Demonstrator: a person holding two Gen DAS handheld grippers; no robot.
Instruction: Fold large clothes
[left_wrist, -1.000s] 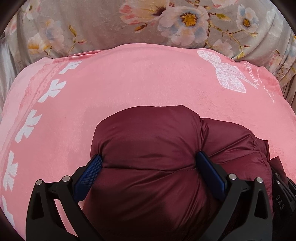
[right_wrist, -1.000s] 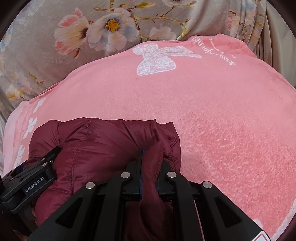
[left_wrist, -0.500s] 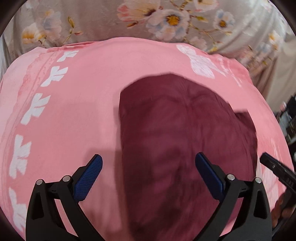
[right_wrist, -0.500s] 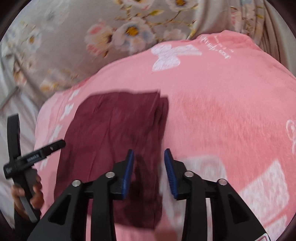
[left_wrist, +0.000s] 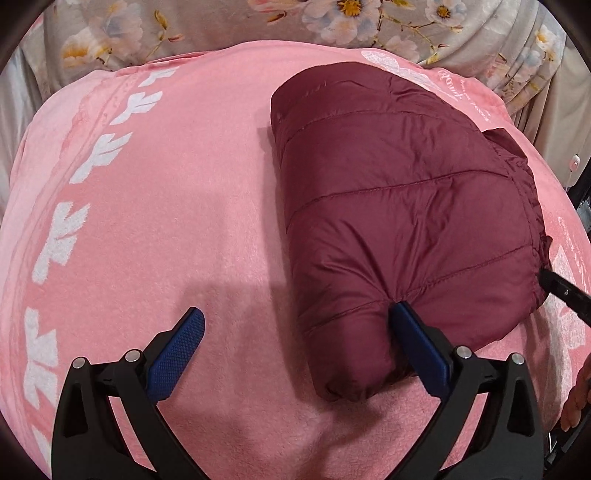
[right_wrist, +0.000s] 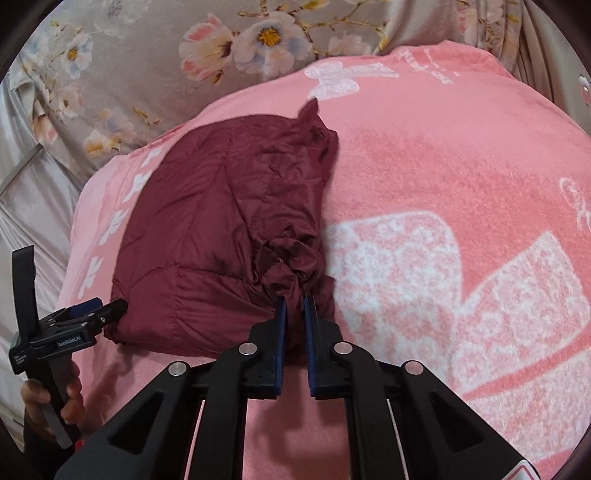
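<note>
A maroon quilted puffer jacket (left_wrist: 399, 206) lies folded into a compact bundle on a pink blanket (left_wrist: 147, 221). My left gripper (left_wrist: 295, 332) is open wide at the bundle's near edge; its right finger (left_wrist: 417, 343) touches the jacket, its left finger (left_wrist: 177, 347) rests over the blanket. In the right wrist view the jacket (right_wrist: 221, 229) lies left of centre. My right gripper (right_wrist: 293, 314) is nearly shut, pinching a bunched cuff of the jacket (right_wrist: 291, 273) at its near right corner. The left gripper (right_wrist: 74, 325) shows at the bundle's left edge.
The pink blanket (right_wrist: 443, 184) with white butterfly and bow prints covers the bed. A grey floral sheet (left_wrist: 295, 22) lies beyond it, also seen in the right wrist view (right_wrist: 147, 55). The bed edge drops off at far right (left_wrist: 576, 166).
Both grippers let go of the bundle and drew back, leaving it flat on the blanket. The left gripper has returned to its near edge, still open; the right has closed on the cuff.
</note>
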